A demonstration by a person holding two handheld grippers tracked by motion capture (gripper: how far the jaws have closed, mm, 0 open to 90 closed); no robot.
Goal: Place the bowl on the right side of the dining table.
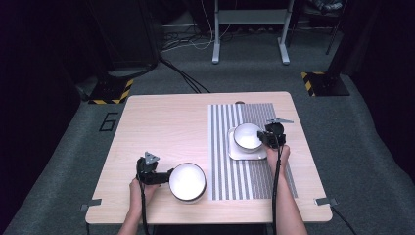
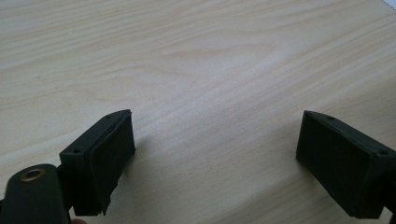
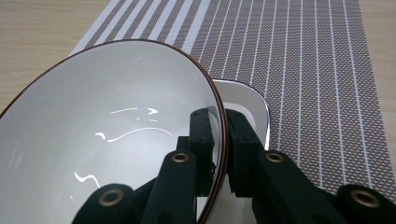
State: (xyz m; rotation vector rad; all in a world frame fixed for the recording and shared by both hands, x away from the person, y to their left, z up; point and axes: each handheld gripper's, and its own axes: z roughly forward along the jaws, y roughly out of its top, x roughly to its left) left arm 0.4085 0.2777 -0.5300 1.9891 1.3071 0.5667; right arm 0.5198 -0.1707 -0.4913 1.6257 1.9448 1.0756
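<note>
While the right tongs (image 3: 223,154) pinched the rim of the white bowl (image 3: 116,140), one jaw inside the wall and one outside, the bowl sat tilted over the square white plate (image 3: 254,105) just beyond the jaw tips. In the high view the same bowl (image 1: 247,135) lay on that plate (image 1: 240,154) on the striped mat (image 1: 230,147), directly ahead of the right hand (image 1: 277,155).

The left tongs (image 2: 215,149) stood wide, with nothing between the jaws and bare table (image 2: 196,60) ahead of them. From above, the left tongs (image 1: 155,175) sat just beside a second, larger bowl (image 1: 187,182), whose rim looked close to the jaws or touching them; I could not tell which.

The grip was the weak point, as I judged it. A thin glazed rim held at one spot would let the bowl swing or slip if the hand turned quickly, and it could drop onto the plate edge and chip, or slide off toward the mat. Lowering it off centre could also tip the plate. On the other side, a careless push from the open left tongs could shove the larger bowl toward the near table edge.
</note>
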